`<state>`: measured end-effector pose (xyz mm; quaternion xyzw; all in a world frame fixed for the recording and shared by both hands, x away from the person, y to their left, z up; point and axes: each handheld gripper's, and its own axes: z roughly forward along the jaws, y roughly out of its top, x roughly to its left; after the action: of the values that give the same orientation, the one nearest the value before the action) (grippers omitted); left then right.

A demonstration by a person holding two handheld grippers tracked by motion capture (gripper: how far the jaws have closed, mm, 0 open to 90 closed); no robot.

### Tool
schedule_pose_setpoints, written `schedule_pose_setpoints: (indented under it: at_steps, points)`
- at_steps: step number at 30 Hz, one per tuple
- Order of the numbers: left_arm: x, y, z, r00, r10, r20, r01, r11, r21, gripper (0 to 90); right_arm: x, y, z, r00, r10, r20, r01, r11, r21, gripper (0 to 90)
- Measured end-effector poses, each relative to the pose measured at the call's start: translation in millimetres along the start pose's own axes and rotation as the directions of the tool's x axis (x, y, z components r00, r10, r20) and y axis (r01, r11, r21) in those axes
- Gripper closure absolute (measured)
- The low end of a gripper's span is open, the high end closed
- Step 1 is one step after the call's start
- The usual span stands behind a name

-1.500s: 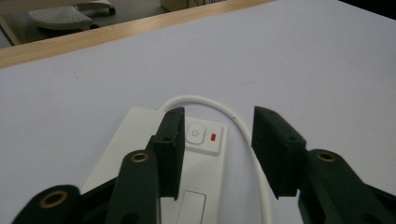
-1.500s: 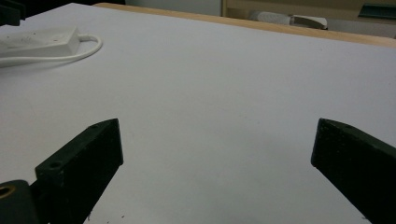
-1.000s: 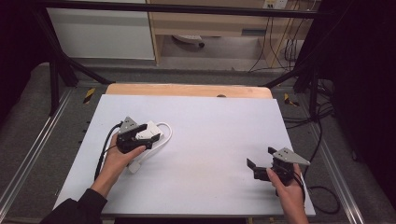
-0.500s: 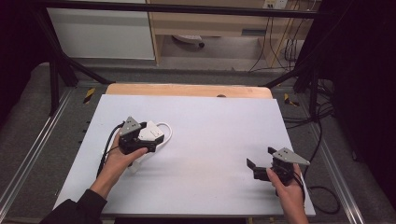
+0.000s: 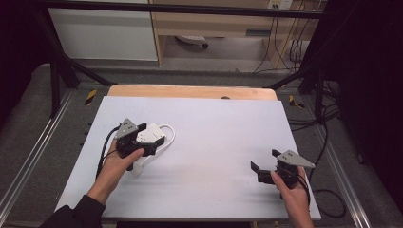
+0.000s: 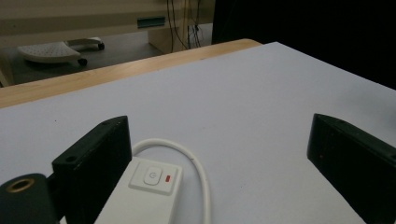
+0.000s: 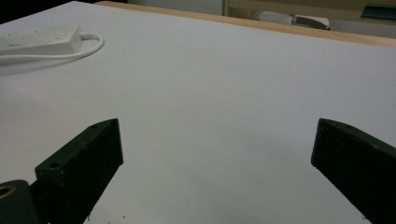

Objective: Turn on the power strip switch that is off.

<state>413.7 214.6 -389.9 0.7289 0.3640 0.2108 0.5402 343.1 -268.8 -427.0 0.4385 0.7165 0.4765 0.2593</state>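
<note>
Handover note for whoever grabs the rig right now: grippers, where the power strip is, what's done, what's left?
Left gripper: jaws have just opened wide. The white power strip lies between them on the table, close by one jaw, not pressed by both, so it is released.
Right gripper: open, nothing between the jaws, low over the white table at its near right.
Power strip: left half of the table, switch end with the red mark facing the far edge, its white cable looping beside it.
Done: strip appears set down.
Left: probably clear the left gripper away; no further step is evident.
</note>
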Motion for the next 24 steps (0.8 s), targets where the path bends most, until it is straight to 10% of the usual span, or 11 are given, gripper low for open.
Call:
schedule_pose_setpoints:
  at_steps: [24]
  points:
    - [-1.3,13.5,-46.2,0.9997,0.009,-0.024,-0.011,0.9983,-0.058,5.9,-0.5,-0.8,2.9,0.9999,0.015,-0.006,-0.015,1.0,0.006,2.7]
